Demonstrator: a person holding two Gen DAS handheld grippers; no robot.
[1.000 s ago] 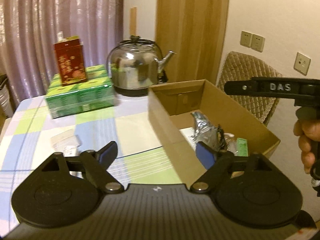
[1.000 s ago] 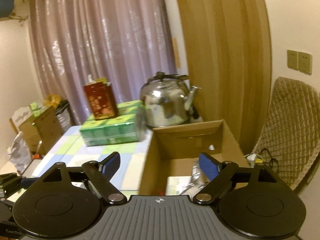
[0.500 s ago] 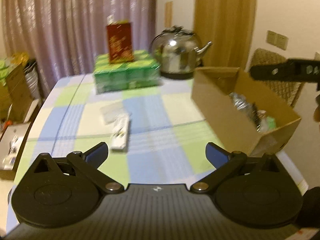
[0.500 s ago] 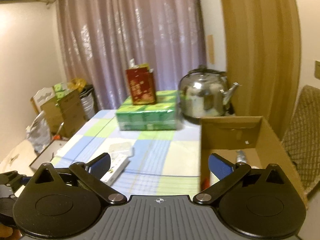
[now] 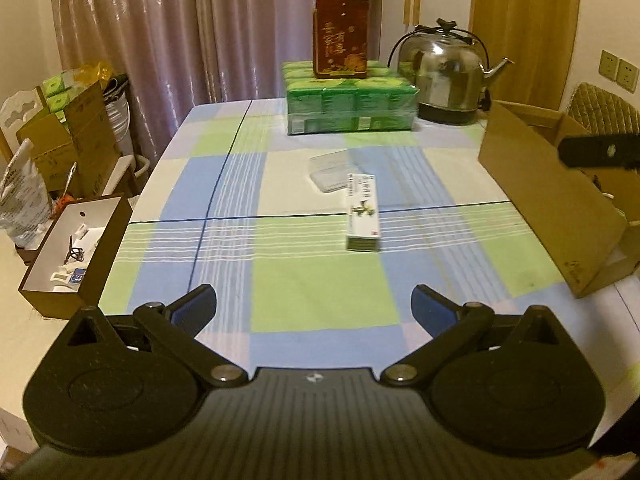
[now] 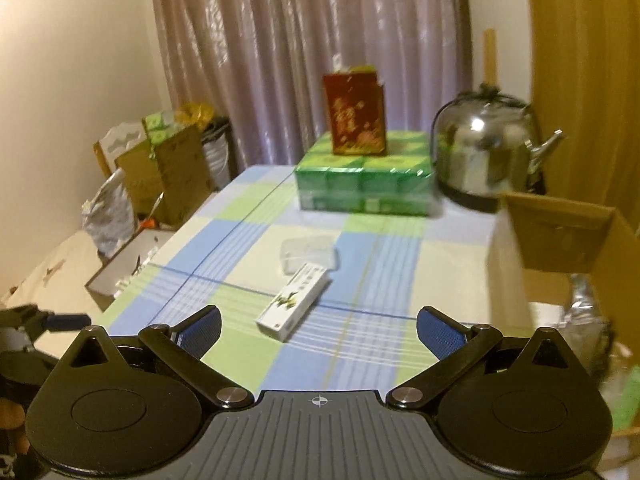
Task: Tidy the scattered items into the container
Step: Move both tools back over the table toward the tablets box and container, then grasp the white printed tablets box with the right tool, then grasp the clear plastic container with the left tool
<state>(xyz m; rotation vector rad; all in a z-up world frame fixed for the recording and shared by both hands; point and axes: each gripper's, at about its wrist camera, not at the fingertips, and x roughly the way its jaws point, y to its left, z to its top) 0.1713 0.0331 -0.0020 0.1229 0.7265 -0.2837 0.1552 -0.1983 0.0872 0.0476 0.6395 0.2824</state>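
A long white and green carton [image 5: 362, 211] [image 6: 295, 301] lies flat on the checked tablecloth, with a clear plastic packet [image 5: 333, 169] [image 6: 310, 254] just behind it. The open cardboard box [image 5: 548, 200] [image 6: 560, 236] stands at the table's right side with several items inside. My left gripper [image 5: 314, 307] hovers open over the near table, short of the carton, nothing between its fingers. My right gripper [image 6: 319, 330] is open too and holds nothing, the carton just beyond its left finger. One finger of the right gripper [image 5: 600, 152] shows at the left wrist view's right edge.
At the table's back sit a green shrink-wrapped pack [image 5: 348, 104] with a red box [image 5: 340, 38] on top and a steel kettle [image 5: 448, 76]. Left of the table stand a small open box [image 5: 76, 252], cardboard boxes and bags. A quilted chair [image 5: 608, 110] is behind the box.
Both grippers swung left, away from the cardboard box, and dipped toward the table middle; the carton and packet came into view. Their jaws widened after the earliest frames.
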